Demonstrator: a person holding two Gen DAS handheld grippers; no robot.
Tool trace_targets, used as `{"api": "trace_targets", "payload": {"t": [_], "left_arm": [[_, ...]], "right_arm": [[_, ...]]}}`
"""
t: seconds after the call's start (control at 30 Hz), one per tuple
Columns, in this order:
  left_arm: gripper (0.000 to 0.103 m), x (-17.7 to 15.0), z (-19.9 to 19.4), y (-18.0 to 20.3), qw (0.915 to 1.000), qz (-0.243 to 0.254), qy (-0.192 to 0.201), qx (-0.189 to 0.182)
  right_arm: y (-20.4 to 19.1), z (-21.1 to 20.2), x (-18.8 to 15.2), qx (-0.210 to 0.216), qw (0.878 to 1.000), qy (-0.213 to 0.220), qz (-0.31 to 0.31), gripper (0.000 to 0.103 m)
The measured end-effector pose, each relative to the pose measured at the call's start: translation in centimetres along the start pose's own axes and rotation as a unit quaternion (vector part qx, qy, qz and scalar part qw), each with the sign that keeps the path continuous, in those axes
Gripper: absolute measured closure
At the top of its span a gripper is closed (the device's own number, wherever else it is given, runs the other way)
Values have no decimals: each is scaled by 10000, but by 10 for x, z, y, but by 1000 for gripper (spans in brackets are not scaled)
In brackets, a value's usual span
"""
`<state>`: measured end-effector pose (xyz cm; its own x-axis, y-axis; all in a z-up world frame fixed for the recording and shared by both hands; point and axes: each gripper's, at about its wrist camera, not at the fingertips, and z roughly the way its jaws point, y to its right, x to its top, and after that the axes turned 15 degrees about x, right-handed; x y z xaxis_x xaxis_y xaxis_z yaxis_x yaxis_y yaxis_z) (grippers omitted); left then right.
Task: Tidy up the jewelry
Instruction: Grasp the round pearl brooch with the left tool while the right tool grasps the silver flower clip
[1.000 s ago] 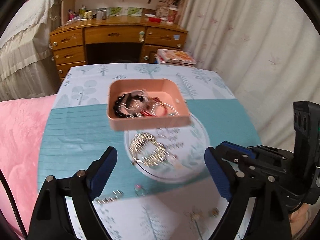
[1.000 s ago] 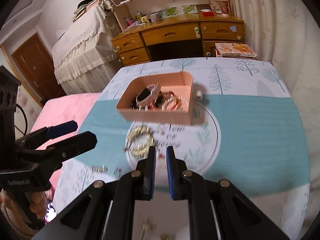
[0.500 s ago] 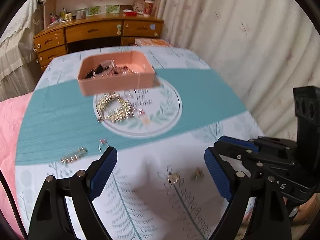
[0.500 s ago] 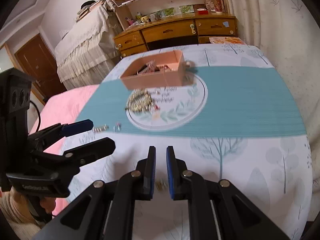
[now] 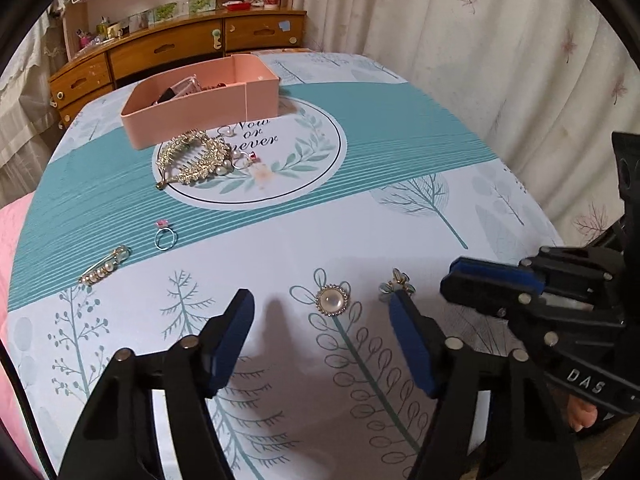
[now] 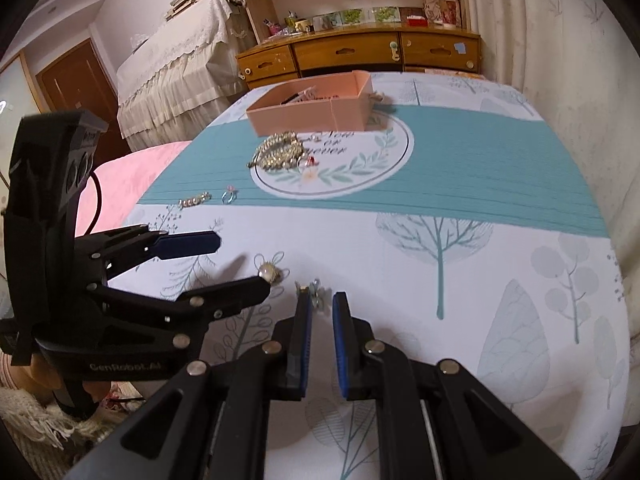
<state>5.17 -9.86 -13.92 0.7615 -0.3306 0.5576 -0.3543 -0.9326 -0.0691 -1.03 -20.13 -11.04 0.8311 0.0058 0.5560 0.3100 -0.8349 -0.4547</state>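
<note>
On the printed tablecloth [image 5: 280, 248], going from left, a thin pearl pin [image 5: 105, 265] lies at the near edge of the teal band, and just right of it a wire ring [image 5: 164, 235] with a small pink stone. Farther back, a gold comb [image 5: 192, 159] with metal teeth and pearls rests on the white printed circle, touching the near wall of the pink box [image 5: 200, 98], which is rectangular, smooth, and holds more jewelry.

The left gripper [image 5: 320, 316] has its blue padded fingers wide apart, holding nothing. Between them, on the cloth, lies a round brooch [image 5: 333, 300] with a pearly centre and a sparkling rim. Just right of it is a small flower earring [image 5: 397, 282], gold with pale petals.

The right gripper [image 6: 321, 306] has its fingers only a little apart, with the earring at their tips, not clamped.
</note>
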Motion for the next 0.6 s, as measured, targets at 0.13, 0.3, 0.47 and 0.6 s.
{"api": "trace_targets", "payload": {"t": [0.13,0.3,0.47,0.6], "left_arm": [[51,0,4,1,10000,39,-50,33],[60,-1,9,8,9998,163,-116,36],[68,-2,12,16,9993,332,-120,118],[77,-1,13,18,9992,355,-69,170]], "right_arm": [[3,3,-3,78,10000,-15,54,92],[8,4,-4,135,9998,-12,128,92],[11,6,-7,181,9997,-26,165,92],[11,7,-8,208,9996,-46,159,92]]}}
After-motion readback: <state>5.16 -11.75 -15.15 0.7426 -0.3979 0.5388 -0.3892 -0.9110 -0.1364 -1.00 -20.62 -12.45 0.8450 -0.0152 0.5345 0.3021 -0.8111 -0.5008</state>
